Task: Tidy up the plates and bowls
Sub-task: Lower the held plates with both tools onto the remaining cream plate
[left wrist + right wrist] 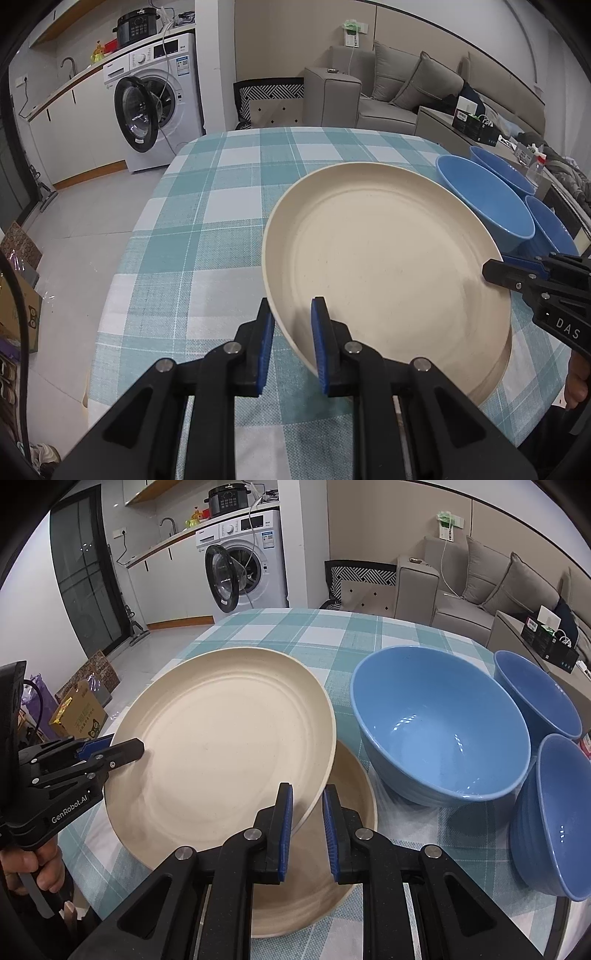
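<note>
While my left gripper [292, 343] looks along its jaws, I see them astride the near-left rim of the upper cream plate [388, 266], one blue pad outside the wall and one inside. A sliver of gap shows at the inner pad, so I judge them closing on the rim but cannot tell if they truly pinch it. The plate sits tilted above the checked bench [207, 206], and a second rim peeks out under its lower right edge. My right gripper [496, 271] reaches in from the right with its tip at the opposite rim. Three blue bowls stand beyond, the nearest large blue bowl [487, 199] just past the plate.

From the right wrist view, my right gripper [307, 825] has its jaws set either side of the upper cream plate's [221, 746] right rim, narrowly parted; the rim runs between the pads, and contact is unclear. The plate overlaps the lower cream plate [332, 849], shifted to the left of it and raised on that side. My left gripper [127, 751] meets the far rim.

To stack well, I would hold both rims level, slide the upper plate right until its edge matches the lower one, lower evenly, then release both sides together, clear of the large blue bowl [439, 734].
</note>
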A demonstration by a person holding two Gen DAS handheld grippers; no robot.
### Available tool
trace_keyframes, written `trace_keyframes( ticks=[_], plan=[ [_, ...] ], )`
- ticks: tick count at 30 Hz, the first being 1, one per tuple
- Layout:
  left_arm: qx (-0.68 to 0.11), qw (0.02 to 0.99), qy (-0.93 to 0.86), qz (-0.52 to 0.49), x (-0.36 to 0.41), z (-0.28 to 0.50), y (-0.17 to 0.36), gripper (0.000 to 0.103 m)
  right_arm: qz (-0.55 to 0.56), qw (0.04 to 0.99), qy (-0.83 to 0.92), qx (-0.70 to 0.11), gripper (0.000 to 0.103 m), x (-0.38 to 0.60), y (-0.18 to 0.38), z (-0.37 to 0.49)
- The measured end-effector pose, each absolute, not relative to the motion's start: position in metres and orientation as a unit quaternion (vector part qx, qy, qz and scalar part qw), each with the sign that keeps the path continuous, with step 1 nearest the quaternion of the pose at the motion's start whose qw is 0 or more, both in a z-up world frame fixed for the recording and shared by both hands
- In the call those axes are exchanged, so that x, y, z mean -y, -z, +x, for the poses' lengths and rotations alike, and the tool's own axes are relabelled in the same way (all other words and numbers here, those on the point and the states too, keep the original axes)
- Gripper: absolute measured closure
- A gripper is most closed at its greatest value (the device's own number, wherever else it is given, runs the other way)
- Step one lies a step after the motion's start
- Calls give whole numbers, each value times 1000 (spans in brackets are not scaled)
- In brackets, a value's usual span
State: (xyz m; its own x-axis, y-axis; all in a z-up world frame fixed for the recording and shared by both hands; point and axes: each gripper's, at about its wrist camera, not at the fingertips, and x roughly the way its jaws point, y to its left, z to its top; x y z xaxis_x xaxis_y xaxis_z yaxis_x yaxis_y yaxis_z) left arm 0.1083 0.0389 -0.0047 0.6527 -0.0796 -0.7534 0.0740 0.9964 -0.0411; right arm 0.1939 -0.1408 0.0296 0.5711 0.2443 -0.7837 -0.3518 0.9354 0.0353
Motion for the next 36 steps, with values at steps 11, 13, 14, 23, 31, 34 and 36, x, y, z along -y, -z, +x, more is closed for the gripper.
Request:
trace_keyframes(
  ticks=[11, 13, 14, 23, 31, 34, 36],
  plan=[
    [-420, 906, 50, 18, -28, 106, 8, 85, -66, 882, -163, -437, 86, 150, -24, 181],
    [-422, 905, 52, 18, -26, 106, 9, 85, -67, 882, -160, -439, 86, 151, -23, 180],
    [-423, 904, 52, 19, -26, 106, 10, 85, -67, 881, -159, -440, 86, 151, -23, 180],
    [-427, 903, 51, 22, -24, 104, 12, 85, -76, 880, -156, -442, 85, 152, -20, 175],
    [-433, 900, 50, 28, -18, 101, 18, 85, -81, 876, -154, -449, 85, 155, -10, 169],
    [-438, 897, 52, 30, -16, 100, 21, 85, -79, 876, -154, -451, 85, 157, -8, 167],
    [-438, 897, 53, 32, -15, 99, 22, 85, -82, 876, -152, -450, 84, 158, -7, 165]
  ],
)
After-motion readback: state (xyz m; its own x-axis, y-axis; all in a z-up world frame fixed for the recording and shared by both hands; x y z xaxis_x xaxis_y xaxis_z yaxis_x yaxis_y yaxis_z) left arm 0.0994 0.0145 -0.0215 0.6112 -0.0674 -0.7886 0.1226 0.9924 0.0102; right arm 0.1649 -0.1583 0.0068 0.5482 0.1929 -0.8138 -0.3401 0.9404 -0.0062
